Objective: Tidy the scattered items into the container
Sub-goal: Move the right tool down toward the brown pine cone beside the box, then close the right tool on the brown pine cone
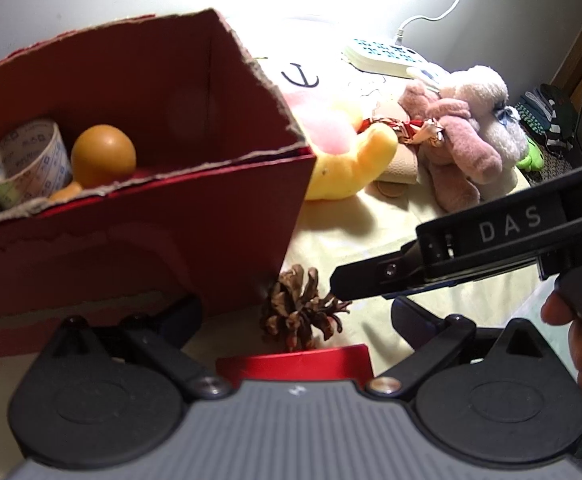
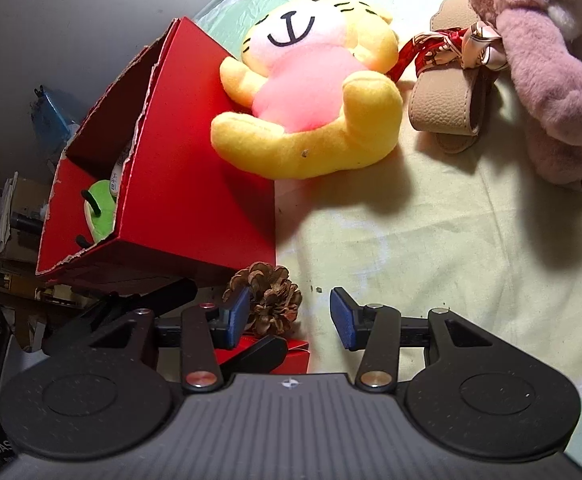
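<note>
A brown pine cone [image 1: 299,312] [image 2: 271,300] lies on the pale yellow cloth by the near corner of the torn red cardboard box [image 1: 151,232] [image 2: 195,184]. Inside the box are a tape roll [image 1: 27,162], an orange ball [image 1: 103,156] and a green toy [image 2: 101,212]. My left gripper [image 1: 297,316] is open, its fingers spread on either side of the cone and just short of it. My right gripper [image 2: 289,316] [image 1: 343,286] is open too; its left blue pad [image 2: 238,312] touches the cone, and the right pad stands apart.
A yellow and pink plush [image 2: 311,92] leans on the box's far side. Beyond it lie a tan leather pouch [image 2: 447,112] with a red ribbon and a mauve plush dog [image 2: 547,80]. A small red box [image 1: 295,362] sits under my left gripper. A power strip [image 1: 383,54] lies at the back.
</note>
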`<state>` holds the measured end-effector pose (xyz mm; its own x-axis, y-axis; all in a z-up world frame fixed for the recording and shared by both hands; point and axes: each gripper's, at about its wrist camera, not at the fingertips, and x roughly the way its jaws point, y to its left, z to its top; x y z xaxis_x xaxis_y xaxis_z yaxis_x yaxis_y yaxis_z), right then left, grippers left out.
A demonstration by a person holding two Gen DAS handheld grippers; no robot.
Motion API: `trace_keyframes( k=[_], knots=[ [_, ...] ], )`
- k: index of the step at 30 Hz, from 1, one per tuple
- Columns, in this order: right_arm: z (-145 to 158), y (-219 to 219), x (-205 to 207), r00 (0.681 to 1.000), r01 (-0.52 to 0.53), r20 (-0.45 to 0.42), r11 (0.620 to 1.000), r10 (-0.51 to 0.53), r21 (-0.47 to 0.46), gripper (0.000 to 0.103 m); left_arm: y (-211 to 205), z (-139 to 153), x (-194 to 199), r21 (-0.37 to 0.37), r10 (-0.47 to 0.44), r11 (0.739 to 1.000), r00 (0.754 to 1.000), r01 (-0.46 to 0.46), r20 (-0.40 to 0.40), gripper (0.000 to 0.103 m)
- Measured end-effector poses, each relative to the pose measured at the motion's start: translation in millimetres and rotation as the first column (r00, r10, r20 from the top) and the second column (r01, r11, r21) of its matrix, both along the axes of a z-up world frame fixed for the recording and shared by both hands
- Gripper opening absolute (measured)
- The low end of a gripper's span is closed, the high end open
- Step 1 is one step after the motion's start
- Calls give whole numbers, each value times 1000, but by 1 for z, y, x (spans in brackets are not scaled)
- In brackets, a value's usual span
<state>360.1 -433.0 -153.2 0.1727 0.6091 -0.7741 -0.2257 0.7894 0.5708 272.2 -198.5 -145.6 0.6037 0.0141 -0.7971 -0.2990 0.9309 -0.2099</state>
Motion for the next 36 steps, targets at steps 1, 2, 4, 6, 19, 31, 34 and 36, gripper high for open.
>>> trace_keyframes(
  k=[1, 2, 4, 6, 19, 31, 34, 36],
  knots=[
    [-1, 0, 1, 1000, 1, -2, 1000, -1, 8, 48, 0, -1, 1, -3, 7, 1000, 1000, -7, -4, 100],
    [-1, 0, 2, 1000, 1, 0, 1000, -1, 17, 48, -1, -3, 2, -4, 13, 1000, 1000, -13, -9, 100],
    [-1, 0, 4, 1000, -6, 8, 1000, 6, 19, 48, -3, -5, 4, 3, 20, 1000, 1000, -20, -17, 100],
    [-1, 2, 6, 1000, -22, 14, 1000, 22, 19, 47, -5, -6, 7, 7, 28, 1000, 999, -28, -24, 100],
    [-8, 16, 12, 996, -91, 6, 996, 91, 8, 41, 0, -29, 21, -25, 85, 996, 983, -90, -163, 98],
    [-17, 14, 14, 996, -76, -38, 995, 78, 59, 43, -10, -32, 28, 26, 48, 999, 982, -44, -185, 101],
    [-18, 12, 14, 996, -67, -48, 996, 70, 60, 45, -11, -32, 28, 31, 42, 999, 982, -37, -186, 100],
    [-19, 10, 14, 996, -60, -62, 996, 65, 69, 45, -12, -32, 29, 34, 36, 999, 982, -30, -188, 100]
  ],
)
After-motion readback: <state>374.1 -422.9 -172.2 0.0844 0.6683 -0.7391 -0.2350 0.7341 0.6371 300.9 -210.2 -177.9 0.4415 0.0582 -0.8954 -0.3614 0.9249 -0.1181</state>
